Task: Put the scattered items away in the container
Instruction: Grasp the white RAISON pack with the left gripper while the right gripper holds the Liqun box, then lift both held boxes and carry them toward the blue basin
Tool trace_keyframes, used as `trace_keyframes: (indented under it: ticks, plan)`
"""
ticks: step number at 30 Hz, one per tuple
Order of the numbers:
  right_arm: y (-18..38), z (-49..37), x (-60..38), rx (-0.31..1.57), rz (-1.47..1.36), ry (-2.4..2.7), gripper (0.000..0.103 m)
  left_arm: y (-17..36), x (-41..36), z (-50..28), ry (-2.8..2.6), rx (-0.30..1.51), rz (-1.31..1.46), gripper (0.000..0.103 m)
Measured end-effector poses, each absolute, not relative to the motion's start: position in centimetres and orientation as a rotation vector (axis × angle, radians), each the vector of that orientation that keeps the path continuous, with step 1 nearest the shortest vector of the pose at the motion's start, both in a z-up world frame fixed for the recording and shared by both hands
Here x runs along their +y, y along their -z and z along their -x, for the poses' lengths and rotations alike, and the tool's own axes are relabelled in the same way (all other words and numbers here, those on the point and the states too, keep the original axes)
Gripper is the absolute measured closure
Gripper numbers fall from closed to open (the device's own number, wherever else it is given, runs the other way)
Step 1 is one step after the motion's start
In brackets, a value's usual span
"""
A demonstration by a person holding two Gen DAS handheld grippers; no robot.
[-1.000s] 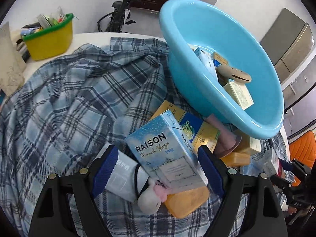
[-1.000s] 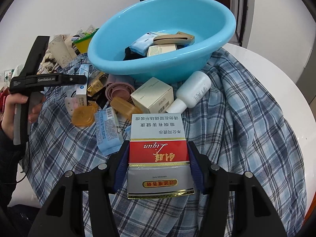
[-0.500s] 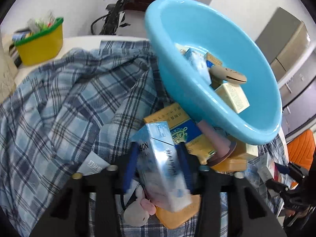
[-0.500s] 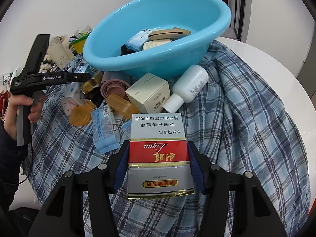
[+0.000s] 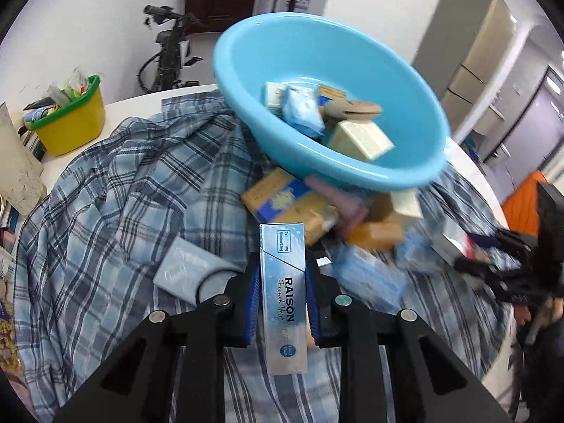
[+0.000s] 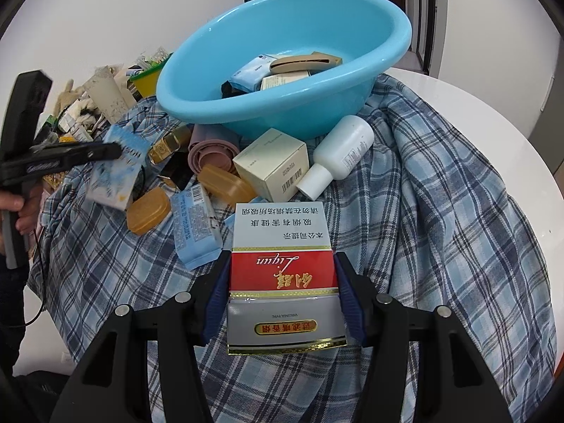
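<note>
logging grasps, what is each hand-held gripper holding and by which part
Left hand-held gripper: light blue RAISON box, clamped across its narrow sides. Right hand-held gripper: red and white cigarette pack, gripped on both side edges.

Light-blue basin; blue-and-white plaid cloth; silvery-blue RAISON box; red, white and grey carton with gold trim; white bottle; yellow tub, green rim
</note>
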State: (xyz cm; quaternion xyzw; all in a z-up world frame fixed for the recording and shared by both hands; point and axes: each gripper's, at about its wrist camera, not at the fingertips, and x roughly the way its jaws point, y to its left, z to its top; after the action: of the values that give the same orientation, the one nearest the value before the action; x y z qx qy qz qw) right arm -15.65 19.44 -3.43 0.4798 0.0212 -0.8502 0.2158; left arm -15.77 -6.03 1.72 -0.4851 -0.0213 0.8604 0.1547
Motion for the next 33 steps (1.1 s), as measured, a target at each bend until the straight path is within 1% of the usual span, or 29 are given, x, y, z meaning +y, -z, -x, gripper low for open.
trace_keyframes:
  ticks: [5, 8, 12, 17, 26, 29, 33]
  plan:
    - [3.2, 14.9, 19.1, 0.07, -1.316, 2.352, 0.048, -3.0, -3.7, 12.2, -2.354, 0.068, 1.386, 0.078]
    - [3.1, 14.4, 19.1, 0.076, -1.312, 2.354, 0.048, -2.5, -1.8, 10.1, -2.263, 0.134, 1.421, 0.078]
    - [3.3, 13.9, 19.5, 0.076, -1.314, 2.36, 0.048, -1.0, -0.1, 8.4, -2.181, 0.169, 1.478, 0.078]
    - [3.6, 13.6, 19.7, 0.08, -1.325, 2.358, 0.048, 2.0, 1.2, 8.0, -2.143, 0.21, 1.563, 0.078]
    - [3.9, 13.6, 20.8, 0.058, -1.336, 2.374, 0.048, 5.0, 3.6, 8.0, -2.166, 0.395, 1.62, 0.078]
    - [4.1, 13.5, 20.9, 0.053, -1.338, 2.375, 0.048, 5.6, 3.7, 7.9, -2.181, 0.41, 1.624, 0.078]
    - [4.0, 13.2, 20.8, 0.055, -1.318, 2.398, 0.048, 4.6, 2.7, 7.2, -2.278, 0.326, 1.529, 0.079]
